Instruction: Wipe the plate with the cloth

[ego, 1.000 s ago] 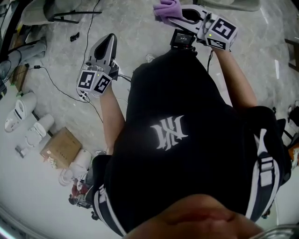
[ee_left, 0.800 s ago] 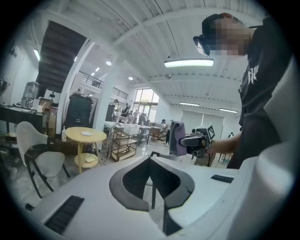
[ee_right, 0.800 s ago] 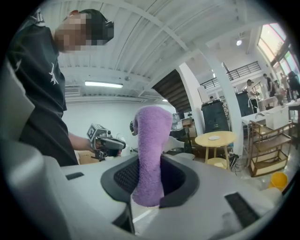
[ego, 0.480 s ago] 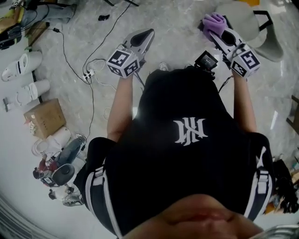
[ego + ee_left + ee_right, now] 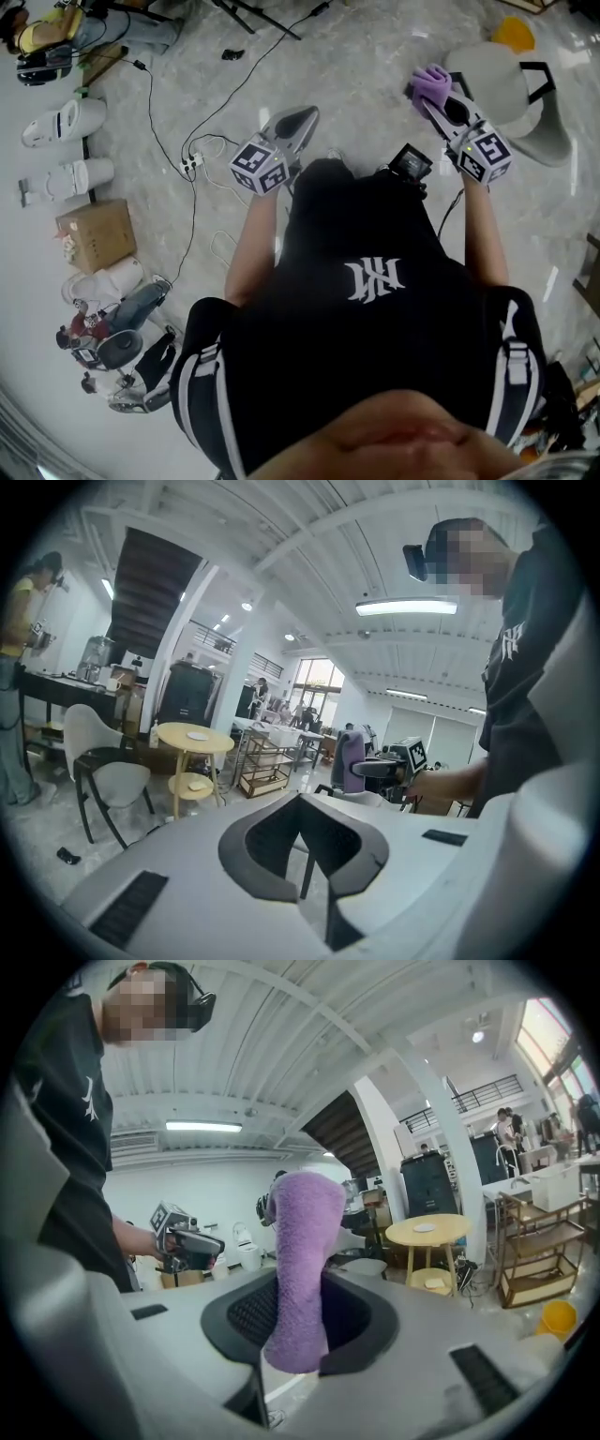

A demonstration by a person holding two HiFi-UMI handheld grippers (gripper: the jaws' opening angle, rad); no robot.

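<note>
My right hand-held gripper (image 5: 292, 1358) clamps the lower end of the purple cloth (image 5: 305, 1241); soft, light and floppy, it is best pinched at a thick fold. My left hand-held gripper (image 5: 305, 874) is closed and empty

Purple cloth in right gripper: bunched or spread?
Bunched: the cloth stands as a narrow upright roll, clamped in the right gripper.

Cloth (image 5: 302, 1241): purple terry, fuzzy, matt. Right gripper (image 5: 298, 1340) and left gripper (image 5: 302, 855): smooth, matt, pale-grey plastic shells; dark ribbed pads (image 5: 251, 1309). Floor (image 5: 375, 56): glossy marbled stone. Round table (image 5: 427, 1230): pale wood. Box (image 5: 92, 234): matt brown cardboard.
</note>
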